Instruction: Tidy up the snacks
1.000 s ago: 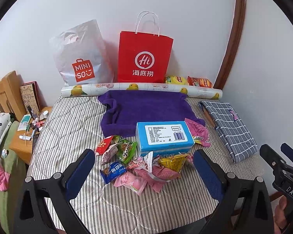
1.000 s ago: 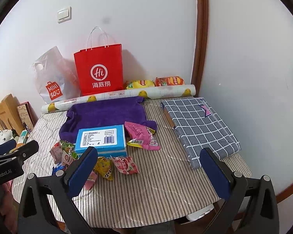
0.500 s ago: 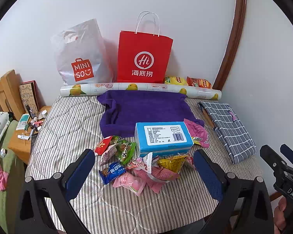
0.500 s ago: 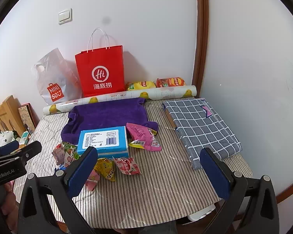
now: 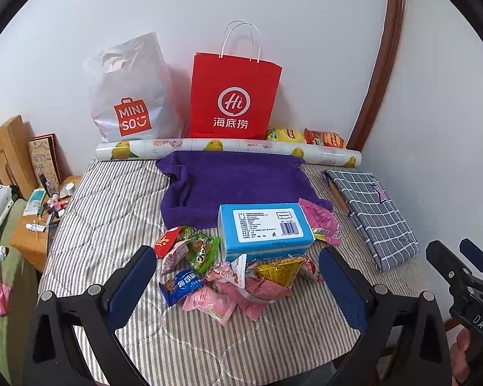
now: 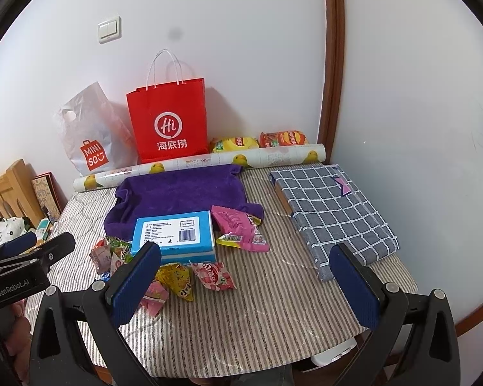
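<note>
Left to right across the striped desk [image 5: 112,212]: the left claw [image 5: 238,280] hangs released and empty above the near edge, its jaws spread wide. Ahead of it lies the loose heap of snack packets [image 5: 228,273], red, green, blue, pink and yellow wrappers piled together just in front of the blue box [image 5: 264,226]. A larger pink packet [image 6: 240,228] lies beside the box on its right, partly on the purple cloth [image 5: 235,180]. The right claw [image 6: 244,278] is likewise released and holds nothing. Two chip bags [image 6: 257,141] sit at the back wall by the red paper bag [image 5: 233,99]. Judged from this layout, sorting has not yet begun; every packet remains to be gathered.
</note>
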